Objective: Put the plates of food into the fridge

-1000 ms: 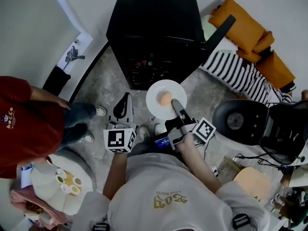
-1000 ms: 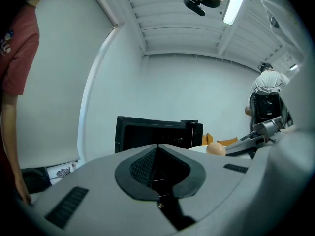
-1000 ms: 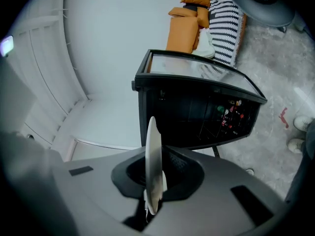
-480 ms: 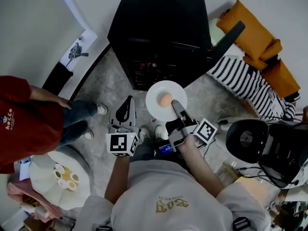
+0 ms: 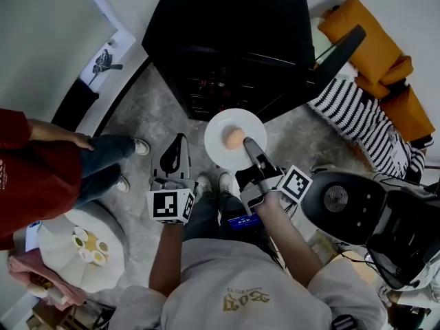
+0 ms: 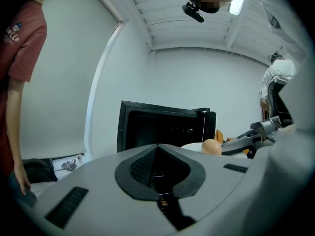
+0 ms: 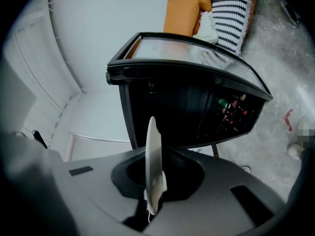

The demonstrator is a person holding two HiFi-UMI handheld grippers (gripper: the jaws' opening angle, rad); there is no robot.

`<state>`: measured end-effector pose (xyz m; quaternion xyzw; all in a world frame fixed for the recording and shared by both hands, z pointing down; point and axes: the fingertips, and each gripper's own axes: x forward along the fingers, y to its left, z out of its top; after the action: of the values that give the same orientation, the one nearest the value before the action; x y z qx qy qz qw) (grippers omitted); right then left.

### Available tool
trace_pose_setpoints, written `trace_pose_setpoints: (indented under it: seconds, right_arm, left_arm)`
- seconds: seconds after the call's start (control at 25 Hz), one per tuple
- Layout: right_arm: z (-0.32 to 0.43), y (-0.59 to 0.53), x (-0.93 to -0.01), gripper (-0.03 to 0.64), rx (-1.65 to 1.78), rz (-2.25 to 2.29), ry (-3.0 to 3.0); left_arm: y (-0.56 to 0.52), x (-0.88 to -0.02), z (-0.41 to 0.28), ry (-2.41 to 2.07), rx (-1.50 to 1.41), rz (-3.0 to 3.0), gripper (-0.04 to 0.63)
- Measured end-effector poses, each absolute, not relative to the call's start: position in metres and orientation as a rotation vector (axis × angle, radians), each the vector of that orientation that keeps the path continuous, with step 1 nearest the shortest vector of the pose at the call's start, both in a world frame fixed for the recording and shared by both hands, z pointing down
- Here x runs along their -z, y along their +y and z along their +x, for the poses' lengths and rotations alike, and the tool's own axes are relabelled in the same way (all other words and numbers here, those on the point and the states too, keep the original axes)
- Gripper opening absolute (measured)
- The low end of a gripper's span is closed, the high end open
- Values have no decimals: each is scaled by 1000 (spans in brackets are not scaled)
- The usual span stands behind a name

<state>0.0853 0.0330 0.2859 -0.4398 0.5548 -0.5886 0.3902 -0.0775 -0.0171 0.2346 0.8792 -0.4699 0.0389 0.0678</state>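
A white plate carries one round orange-brown piece of food. My right gripper is shut on the plate's near rim and holds it level in front of the open black fridge. In the right gripper view the plate stands edge-on between the jaws, with the fridge's dark inside just beyond. My left gripper hangs shut and empty to the left of the plate. From the left gripper view the food and the fridge lie ahead.
The fridge door stands open to the right. A person in a red shirt stands at the left. Orange cushions and a striped cloth lie at the right, above a black round seat. A white round table is at the lower left.
The plate and my right gripper have edged closer to the fridge opening. My left gripper has sunk slightly and stayed beside them. The grip on the plate is unchanged.
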Motion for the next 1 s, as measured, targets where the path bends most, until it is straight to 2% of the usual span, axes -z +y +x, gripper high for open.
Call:
trace_pose_setpoints:
  seconds: [1.0]
  right_arm:
    - [65,-1,-355,18,1571,-1062,1506]
  left_arm:
    - [-44,-304,-99,-1547,-73,2538,7]
